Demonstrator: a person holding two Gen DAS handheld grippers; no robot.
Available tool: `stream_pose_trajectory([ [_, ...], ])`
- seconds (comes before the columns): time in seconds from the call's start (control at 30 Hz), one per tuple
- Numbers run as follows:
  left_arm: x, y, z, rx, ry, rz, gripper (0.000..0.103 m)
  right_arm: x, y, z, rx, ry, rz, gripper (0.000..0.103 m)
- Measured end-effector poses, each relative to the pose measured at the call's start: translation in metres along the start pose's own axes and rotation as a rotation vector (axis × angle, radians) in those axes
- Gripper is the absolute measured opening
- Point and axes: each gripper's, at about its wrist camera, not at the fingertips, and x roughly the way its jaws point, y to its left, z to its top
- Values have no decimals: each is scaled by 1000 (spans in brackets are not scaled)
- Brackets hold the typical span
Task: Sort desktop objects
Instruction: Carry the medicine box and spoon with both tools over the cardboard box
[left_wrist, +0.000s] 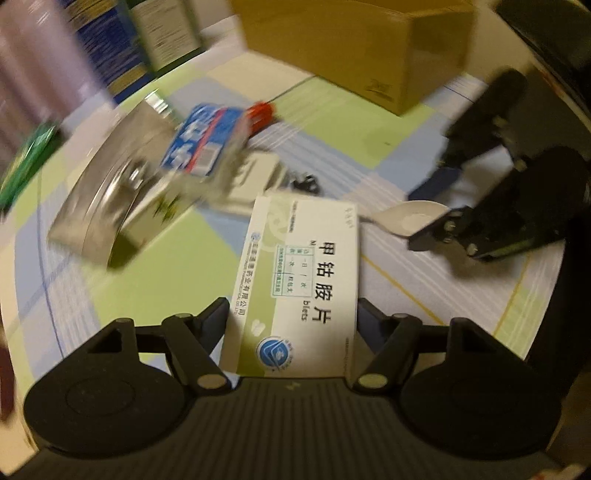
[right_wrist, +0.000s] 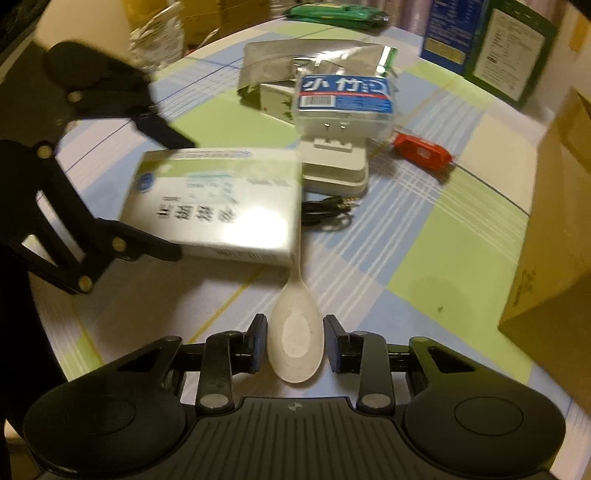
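The left gripper (left_wrist: 291, 314) hugs the medicine box (left_wrist: 299, 280); the right gripper (right_wrist: 295, 343) pinches the white spoon (right_wrist: 295, 332), whose round bowl could slip out.

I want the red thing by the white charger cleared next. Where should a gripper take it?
Grip the red object across its narrow width near the middle, coming from above. It lies flat and elongated on the tablecloth, with bare cloth on its long sides; its ends look less accessible.
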Motion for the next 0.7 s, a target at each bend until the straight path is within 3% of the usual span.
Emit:
stream_pose_trajectory([
  [0.23, -6, 1, -12, -194, -5, 23, 69, -9, -17, -13, 218, -20, -75, 30],
  [0.37, -2, -4, -13, -195, -24, 35, 70, -13, -16, -17, 251, -36, -98, 30],
  [0.5, 1, -3, -13, -203, -43, 38, 77, -16, -14, -22, 256, -61, -117, 30],
  [0.7, 8, -1, -10, -199, -43, 38, 77, -16, -9, -30, 267, -104, -139, 42],
])
